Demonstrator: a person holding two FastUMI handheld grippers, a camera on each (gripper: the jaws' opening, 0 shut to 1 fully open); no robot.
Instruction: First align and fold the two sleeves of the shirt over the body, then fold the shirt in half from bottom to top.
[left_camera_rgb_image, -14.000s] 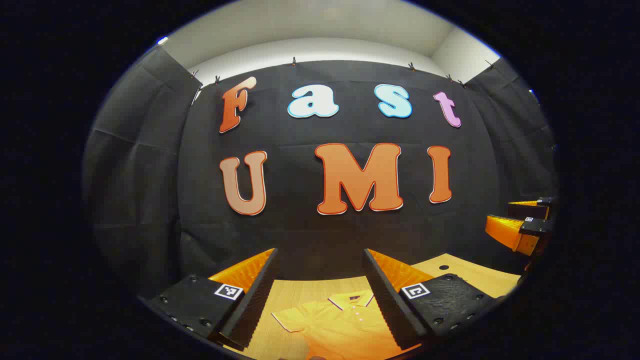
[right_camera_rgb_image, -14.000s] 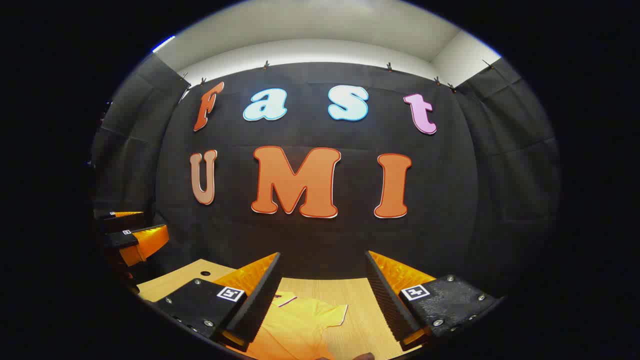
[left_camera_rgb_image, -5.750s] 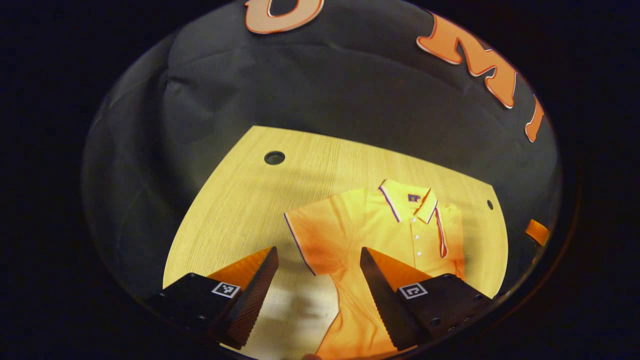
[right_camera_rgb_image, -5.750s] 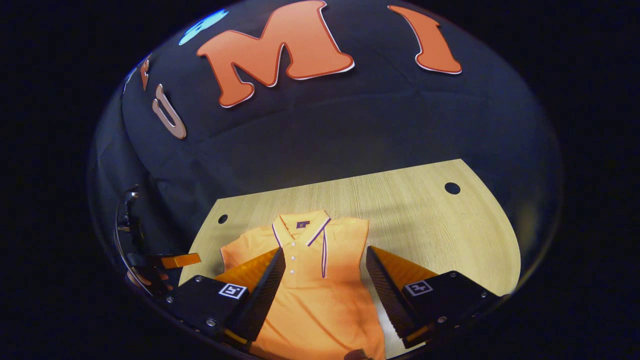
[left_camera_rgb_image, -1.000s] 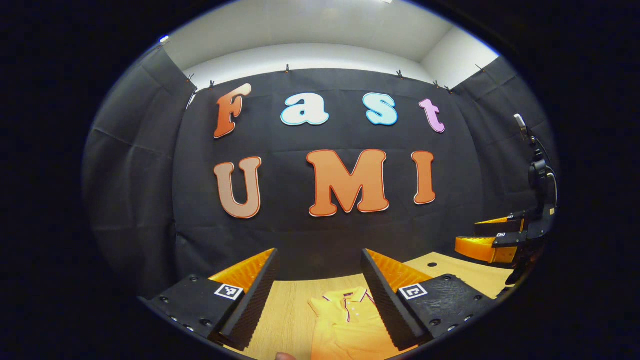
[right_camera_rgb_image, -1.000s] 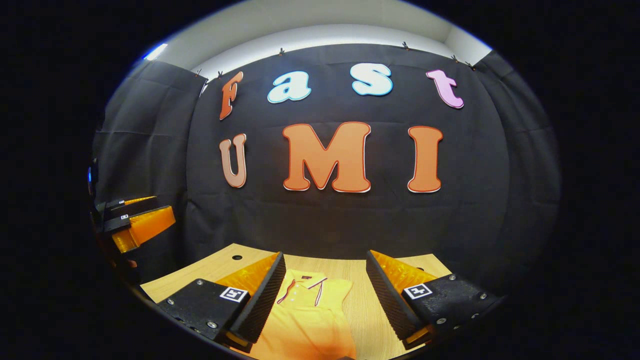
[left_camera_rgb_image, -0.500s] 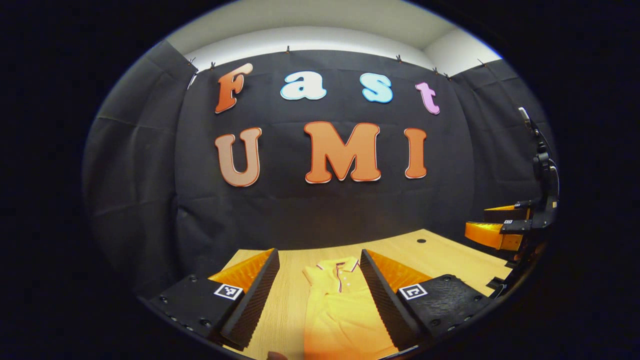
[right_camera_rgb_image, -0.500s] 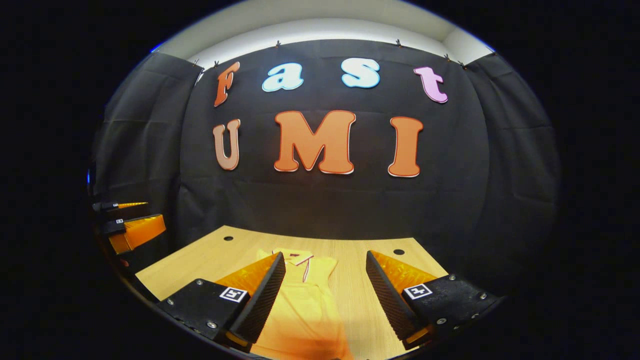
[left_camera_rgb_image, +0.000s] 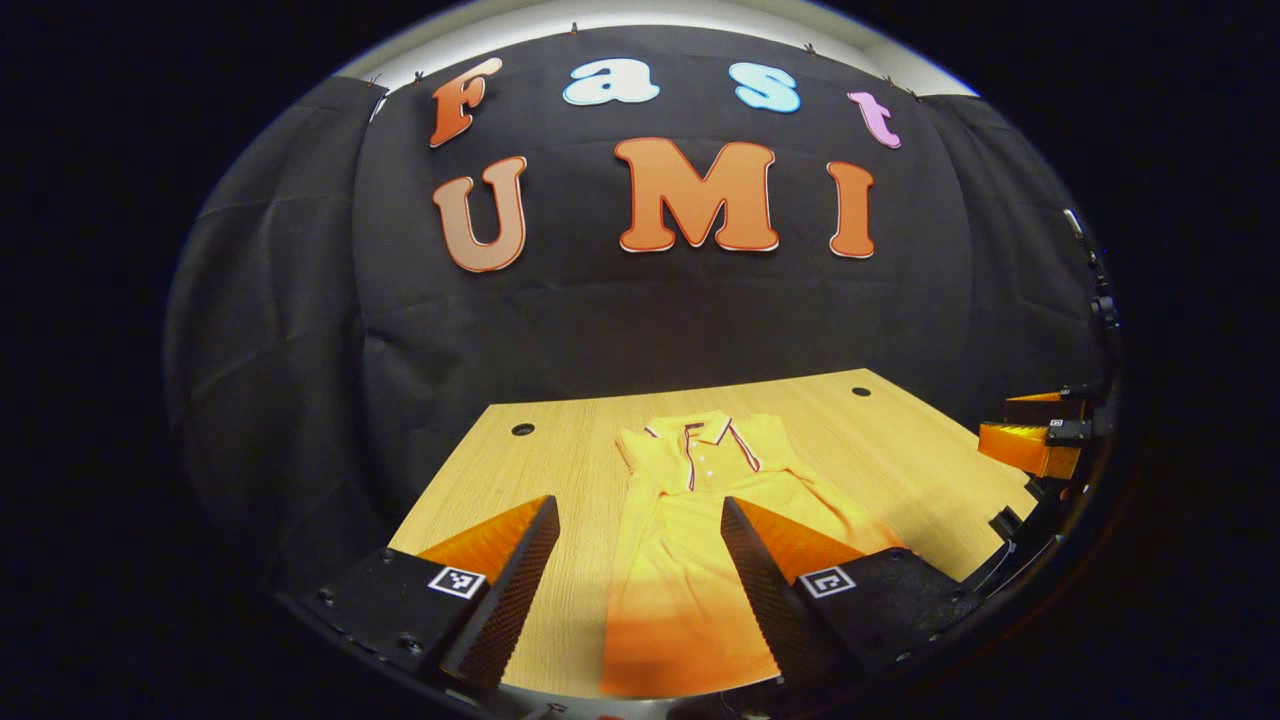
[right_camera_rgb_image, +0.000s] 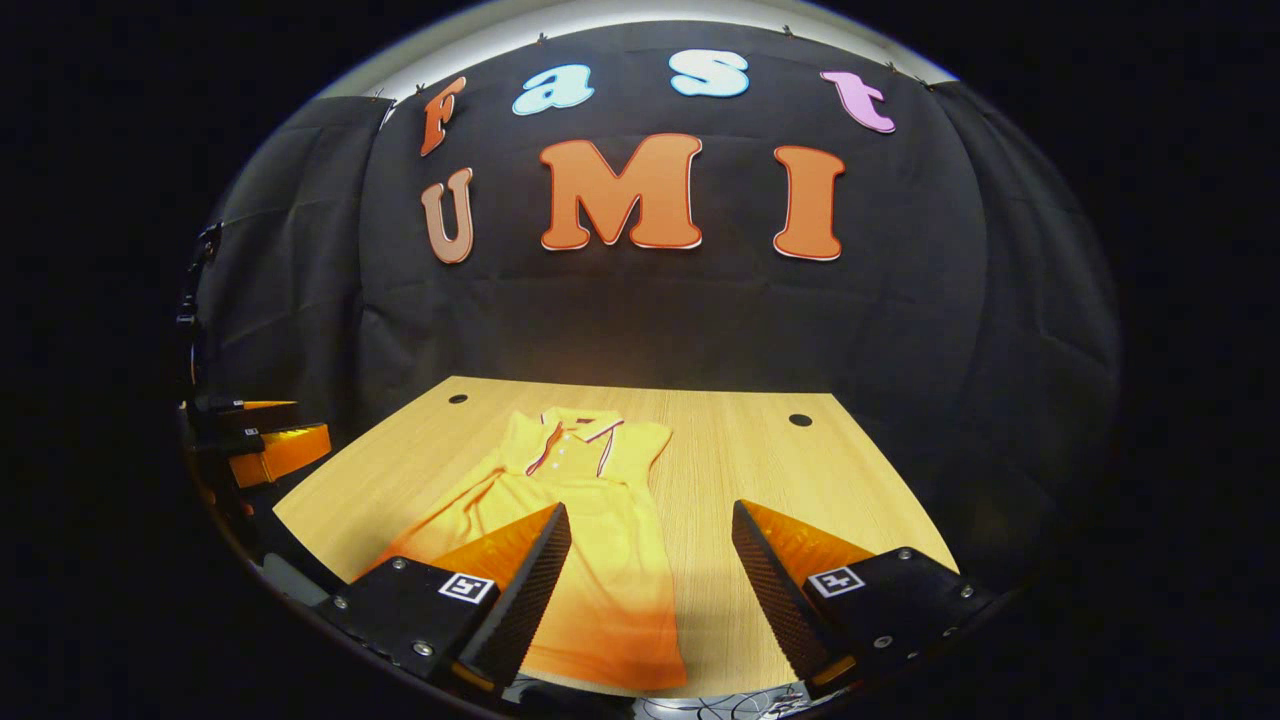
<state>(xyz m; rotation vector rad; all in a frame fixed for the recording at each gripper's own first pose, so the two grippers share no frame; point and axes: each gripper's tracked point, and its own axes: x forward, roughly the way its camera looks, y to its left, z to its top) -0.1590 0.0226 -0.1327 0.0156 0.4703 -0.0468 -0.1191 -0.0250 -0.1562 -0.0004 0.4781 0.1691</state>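
While the left gripper (left_camera_rgb_image: 633, 560) hangs released at the frame's bottom over the shirt (left_camera_rgb_image: 690, 540), the right gripper (right_camera_rgb_image: 648, 565), equally parted, shows the hem at lower centre.

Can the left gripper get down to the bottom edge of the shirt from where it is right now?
Probably yes. The left gripper is open, with the shirt lying flat between its fingers and the hem at the table's near edge, nothing lying on it. The right gripper is well off to the side.
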